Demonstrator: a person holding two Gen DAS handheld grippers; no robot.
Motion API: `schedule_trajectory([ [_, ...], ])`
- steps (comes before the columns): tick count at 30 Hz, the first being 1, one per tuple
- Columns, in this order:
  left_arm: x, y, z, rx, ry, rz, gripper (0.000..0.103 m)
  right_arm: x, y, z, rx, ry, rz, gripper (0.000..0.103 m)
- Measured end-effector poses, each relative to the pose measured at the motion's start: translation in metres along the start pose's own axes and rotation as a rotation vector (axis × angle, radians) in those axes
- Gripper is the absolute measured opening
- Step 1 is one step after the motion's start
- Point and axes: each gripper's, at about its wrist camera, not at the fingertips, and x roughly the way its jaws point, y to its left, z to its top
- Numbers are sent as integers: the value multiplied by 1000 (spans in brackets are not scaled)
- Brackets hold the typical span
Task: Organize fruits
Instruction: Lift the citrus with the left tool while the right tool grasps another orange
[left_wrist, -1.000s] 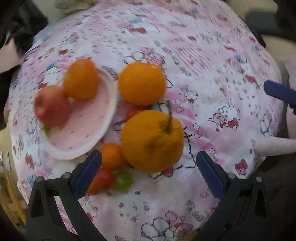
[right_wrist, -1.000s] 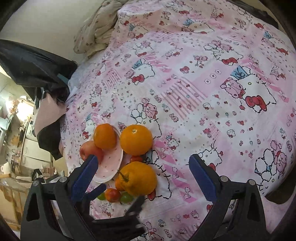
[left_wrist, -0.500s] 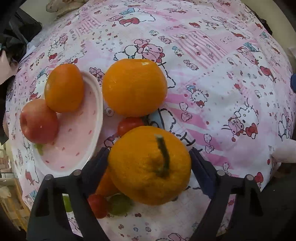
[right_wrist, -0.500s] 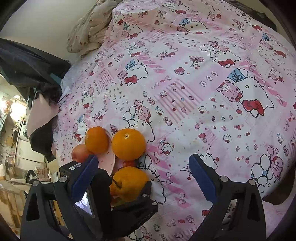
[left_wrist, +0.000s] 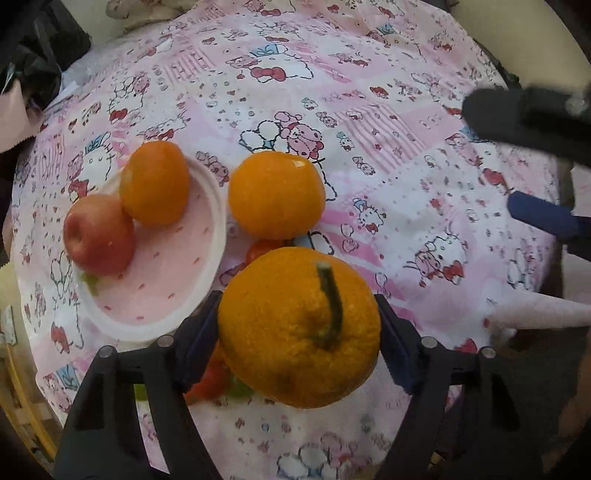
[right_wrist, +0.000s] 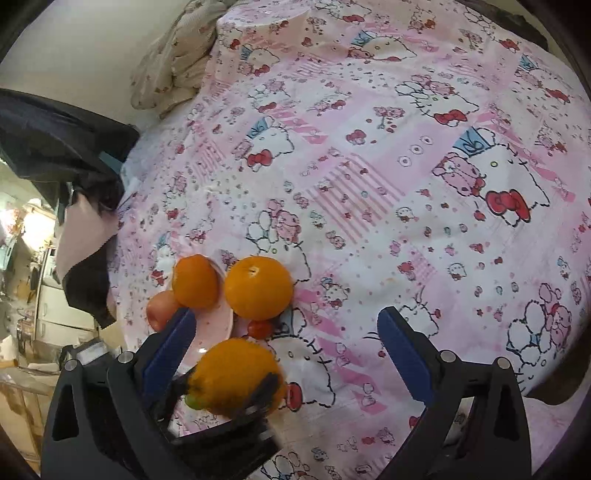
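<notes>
Counted across both views: three large oranges (left_wrist: 299, 328) (left_wrist: 276, 195) (left_wrist: 154, 183), one red apple (left_wrist: 98, 234), one pink plate (left_wrist: 207, 254) at left, one cherry tomato (left_wrist: 260, 250) mid-frame, further small red and green fruits (left_wrist: 210, 384) at the bottom, too hidden to number.

place: home bedroom | evidence — cartoon bedsheet (right_wrist: 369, 166), rumpled blanket (right_wrist: 173, 55)

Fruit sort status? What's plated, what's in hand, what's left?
Done: an apple and a small orange sit on the pink plate. In hand: the left gripper has just closed on the stemmed orange. Left: another orange and small tomatoes lie on the cloth. Right gripper is open.
</notes>
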Motion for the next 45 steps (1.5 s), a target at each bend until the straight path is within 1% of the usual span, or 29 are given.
schedule_trajectory([
  [2, -6, 12, -4, -28, 15, -1, 74, -3, 1, 1, 8, -13, 27, 101],
  [4, -15, 27, -7, -56, 13, -8, 74, -3, 3, 1, 0, -24, 3, 101],
  [9, -49, 66, -16, -81, -59, 21, 74, 8, 1, 1, 19, 9, -20, 101],
  [14, -72, 112, -24, -130, -95, 53, 74, 21, 5, 7, 17, 38, -52, 101],
  [18, -78, 146, -34, -189, -101, 72, 74, 40, 18, 12, -14, 88, -65, 101],
  [21, -75, 162, -38, -231, -98, 71, 74, 66, 31, 16, -54, 156, -81, 101],
  [22, -73, 166, -38, -243, -94, 69, 74, 80, 40, 17, -108, 185, -109, 101],
  [25, -67, 174, -42, -271, -83, 57, 74, 107, 51, 17, -179, 227, -161, 101],
  [28, -61, 179, -44, -300, -66, 43, 74, 137, 53, 16, -176, 291, -161, 101],
  [30, -56, 179, -44, -307, -59, 39, 74, 152, 52, 18, -146, 318, -138, 101],
  [31, -55, 179, -43, -307, -56, 39, 74, 158, 52, 19, -138, 325, -132, 101],
  [33, -53, 180, -42, -307, -51, 34, 75, 170, 54, 20, -157, 334, -156, 101],
  [38, -47, 184, -35, -312, -49, 40, 75, 186, 50, 21, -137, 389, -126, 100],
  [39, -46, 184, -33, -313, -50, 40, 75, 188, 50, 20, -135, 407, -112, 95],
  [40, -45, 185, -32, -314, -50, 36, 75, 188, 52, 18, -136, 416, -90, 85],
  [43, -41, 186, -28, -319, -51, 40, 75, 184, 62, 18, -204, 386, -126, 82],
  [45, -41, 186, -26, -316, -58, 47, 75, 180, 62, 20, -193, 367, -120, 82],
])
